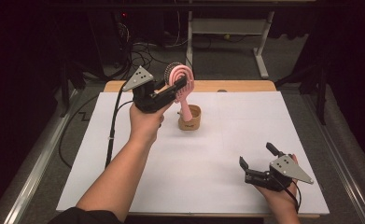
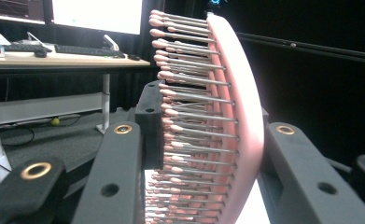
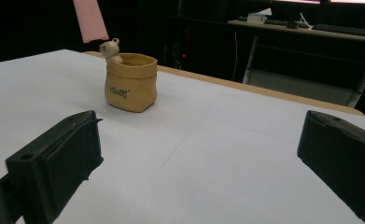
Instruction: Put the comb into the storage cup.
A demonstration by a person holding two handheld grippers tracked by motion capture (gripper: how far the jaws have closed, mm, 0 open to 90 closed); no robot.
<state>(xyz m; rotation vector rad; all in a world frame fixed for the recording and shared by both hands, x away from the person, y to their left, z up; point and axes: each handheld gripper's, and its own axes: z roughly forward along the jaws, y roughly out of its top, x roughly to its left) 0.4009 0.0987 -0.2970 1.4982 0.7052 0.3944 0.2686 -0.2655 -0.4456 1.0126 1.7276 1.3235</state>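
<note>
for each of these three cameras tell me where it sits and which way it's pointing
High view: above the person's side, facing forward and down on the table; both forearms, left tongs and right tongs show.
Left gripper view: on the left tongs, facing the brush clamped between its jaws, a desk beyond.
Right gripper view: on the right tongs, low over the table, facing the cup; jaws wide apart.
Shared: high and right gripper views both show the cup and the brush handle above it.

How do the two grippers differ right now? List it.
The left gripper is shut on the pink hairbrush, held up above the tan holder; the right gripper is open and holds nothing. The left is raised near the table's far side; the right sits low near the front edge. Both are black and hand-held.
</note>
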